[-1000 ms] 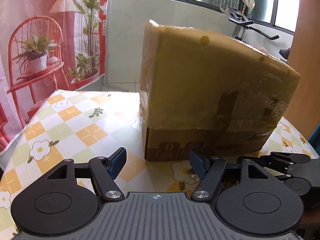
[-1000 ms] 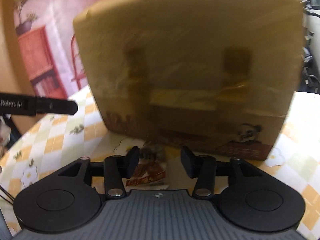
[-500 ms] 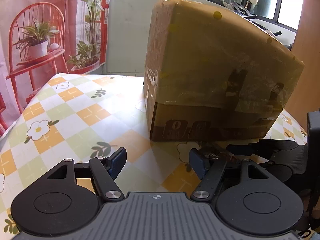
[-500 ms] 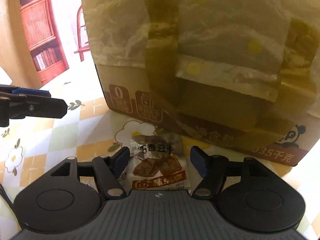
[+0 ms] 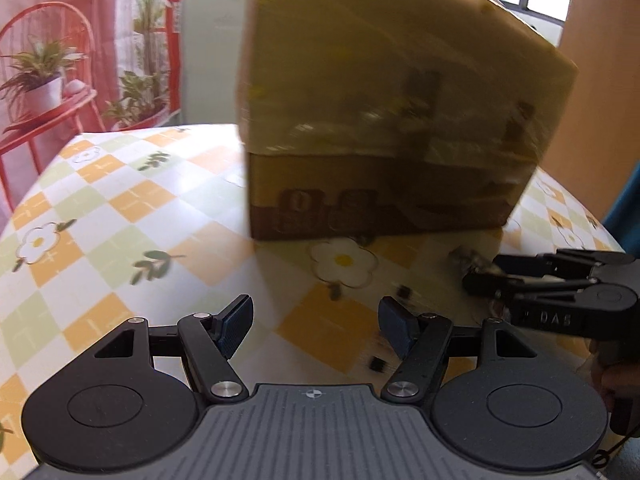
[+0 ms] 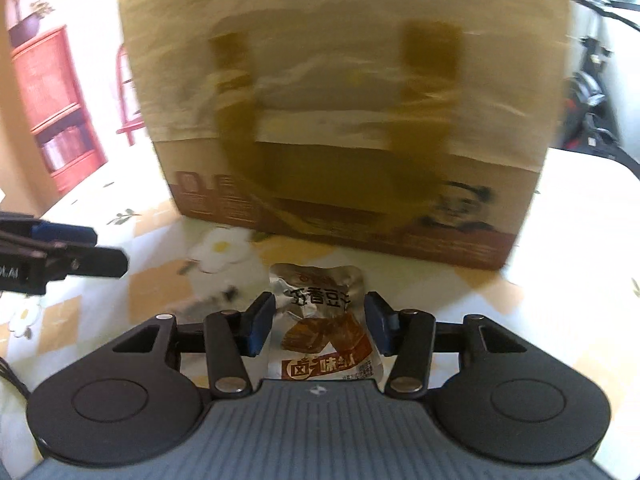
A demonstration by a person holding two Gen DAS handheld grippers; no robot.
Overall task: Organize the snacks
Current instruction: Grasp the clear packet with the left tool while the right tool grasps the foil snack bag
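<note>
A silver and brown snack packet sits between the fingers of my right gripper, whose jaws have closed against its sides. In the left wrist view that gripper shows at the right with the packet's silver end sticking out. My left gripper is open and empty above the checked tablecloth. A large taped cardboard box stands on the table just beyond both grippers; it fills the right wrist view.
The left gripper's fingers show at the left edge of the right wrist view. The table edge curves at the left. A red chair with potted plants on a backdrop is behind.
My right gripper has closed in on the snack packet and pulled back slightly from the box. My left gripper has shifted left and back, still open.
</note>
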